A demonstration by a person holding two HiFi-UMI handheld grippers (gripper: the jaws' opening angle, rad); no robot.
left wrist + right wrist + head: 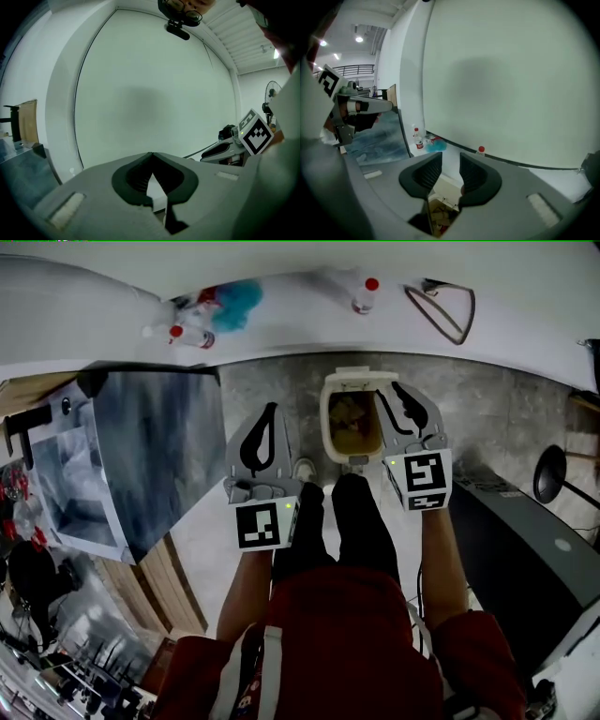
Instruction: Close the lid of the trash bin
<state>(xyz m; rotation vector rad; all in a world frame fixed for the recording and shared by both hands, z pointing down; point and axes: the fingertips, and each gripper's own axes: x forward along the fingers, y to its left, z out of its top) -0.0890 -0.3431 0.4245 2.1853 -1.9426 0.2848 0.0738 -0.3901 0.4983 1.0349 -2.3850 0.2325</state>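
Note:
A cream trash bin [327, 423] stands open on the grey floor by the white wall, with rubbish showing inside. Its lid [360, 378] is tipped back at the far rim. My right gripper [388, 390] hangs over the bin's right edge, open, with nothing between its fingers; in the right gripper view [450, 156] the bin [446, 188] shows through the gap, below the jaws. My left gripper [271, 409] is to the left of the bin, apart from it. Its jaws meet at the tips [152, 154], shut on nothing.
Red-capped bottles [364, 294] and a blue cloth [236, 300] lie along the white ledge behind the bin. A large grey panel [155, 451] leans at the left. A black case [525, 559] and a fan [550, 474] stand at the right. The person's legs [361, 521] are just before the bin.

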